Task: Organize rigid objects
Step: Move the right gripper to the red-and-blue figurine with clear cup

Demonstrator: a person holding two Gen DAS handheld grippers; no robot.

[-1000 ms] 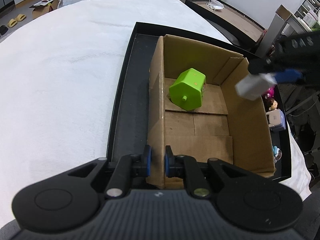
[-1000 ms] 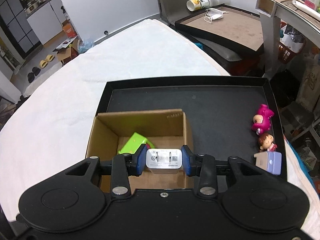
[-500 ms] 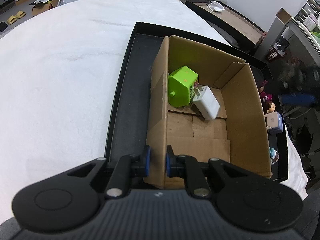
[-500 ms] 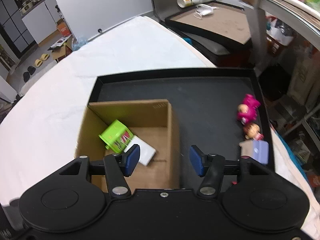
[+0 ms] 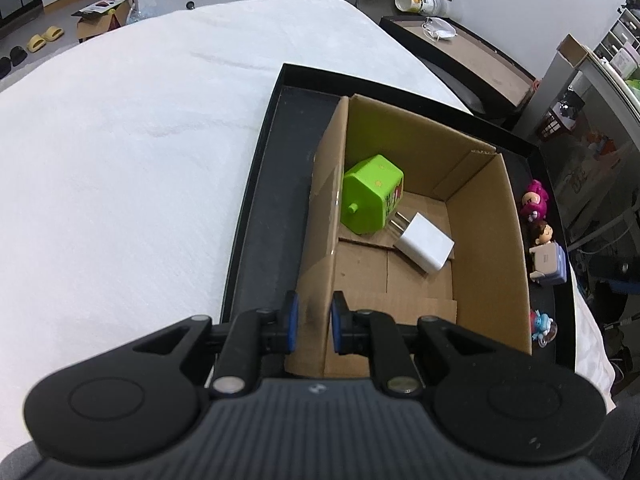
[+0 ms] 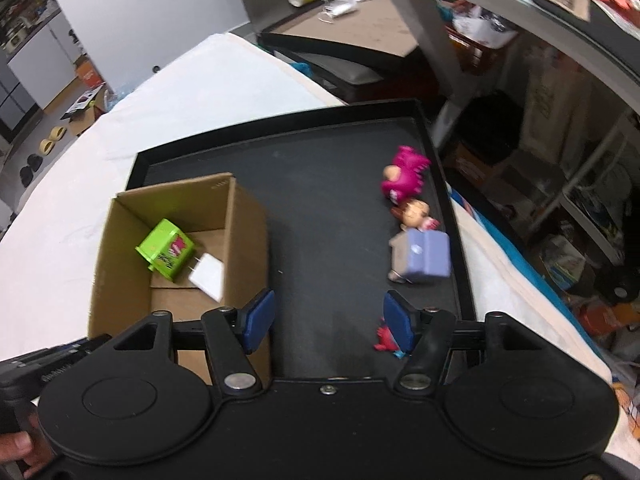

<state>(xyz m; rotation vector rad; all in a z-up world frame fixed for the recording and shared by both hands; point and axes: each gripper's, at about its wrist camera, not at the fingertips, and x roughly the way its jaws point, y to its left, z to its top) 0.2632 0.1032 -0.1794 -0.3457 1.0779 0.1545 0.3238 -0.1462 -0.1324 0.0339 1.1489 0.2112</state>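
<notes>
An open cardboard box (image 5: pixel 488 236) (image 6: pixel 120 240) stands in a black tray (image 5: pixel 276 184) (image 6: pixel 328 208). Inside lie a green cube toy (image 5: pixel 370 198) (image 6: pixel 166 250) and a white plug charger (image 5: pixel 426 248) (image 6: pixel 208 276). My left gripper (image 5: pixel 312 326) is shut on the box's near left wall. My right gripper (image 6: pixel 328 318) is open and empty over the tray floor, right of the box. Along the tray's right side stand a pink figure (image 6: pixel 404 174), a small doll (image 6: pixel 414 214), a lilac block (image 6: pixel 424 258) and a small blue-red figure (image 5: pixel 542 326) (image 6: pixel 386 338).
The tray sits on a white cloth-covered table (image 5: pixel 120 160). A second dark tray with a cup (image 5: pixel 416 0) and a mask stands behind. Cluttered shelves (image 6: pixel 560 160) lie to the right of the table.
My right gripper opened and dropped the white charger into the box beside the green cube, then swung right over the tray floor. My left gripper kept its hold on the box wall.
</notes>
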